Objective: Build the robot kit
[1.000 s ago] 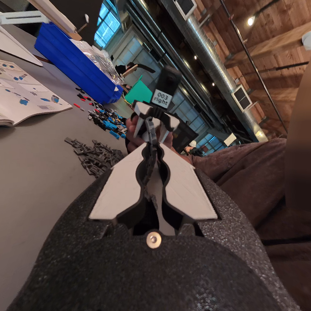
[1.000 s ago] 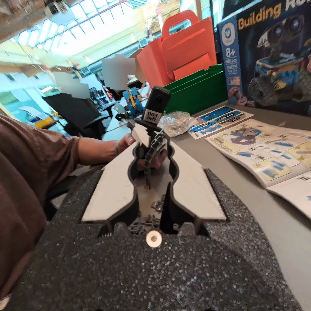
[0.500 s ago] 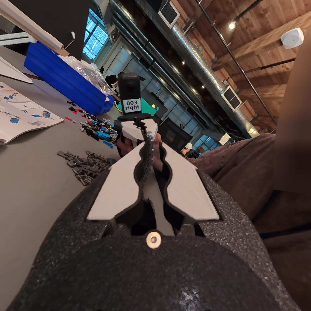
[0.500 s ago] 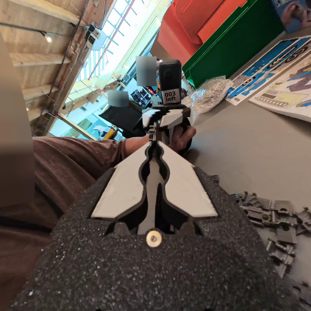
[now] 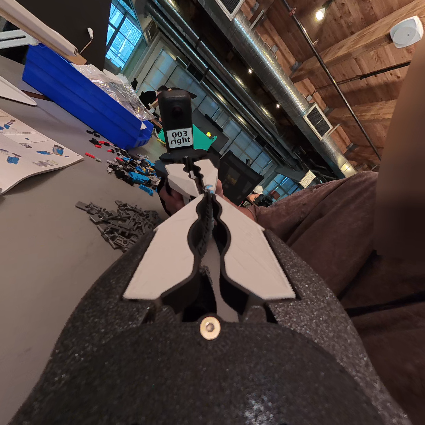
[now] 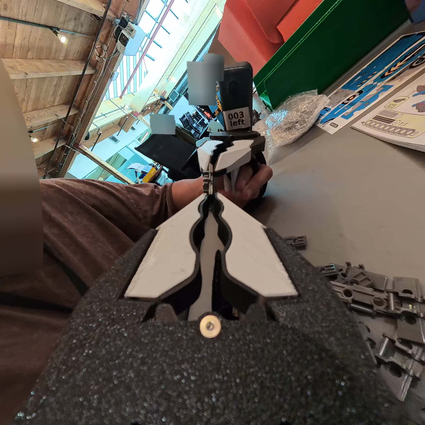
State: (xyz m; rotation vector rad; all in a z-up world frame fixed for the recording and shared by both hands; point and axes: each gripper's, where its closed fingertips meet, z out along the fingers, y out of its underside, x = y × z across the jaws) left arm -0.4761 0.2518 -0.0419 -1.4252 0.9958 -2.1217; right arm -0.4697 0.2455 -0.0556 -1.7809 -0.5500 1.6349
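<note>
A short chain of dark grey track links (image 6: pixel 207 180) spans the gap between my two grippers, which face each other tip to tip above the grey table (image 5: pixel 46 264). My left gripper (image 5: pixel 208 195) is shut on one end, and more of the chain (image 5: pixel 205 223) runs back between its fingers. My right gripper (image 6: pixel 208 195) is shut on the other end. The right gripper (image 5: pixel 202 181) shows opposite in the left wrist view. The left gripper (image 6: pixel 212 165) shows opposite in the right wrist view, held by a hand (image 6: pixel 248 184).
A pile of loose grey track links (image 5: pixel 119 223) lies on the table beside the grippers, also in the right wrist view (image 6: pixel 379 303). Small coloured parts (image 5: pixel 135 167), a blue bin (image 5: pixel 80 92), instruction booklets (image 5: pixel 34 156), a green bin (image 6: pixel 322 57) and a plastic bag (image 6: pixel 292 115) lie beyond. My left and right fingertips are right by each other.
My right gripper's fingers, apart around the chain a second ago, have closed on it. Both grippers have rolled and lined up tip to tip, and the curved chain now runs straight.
</note>
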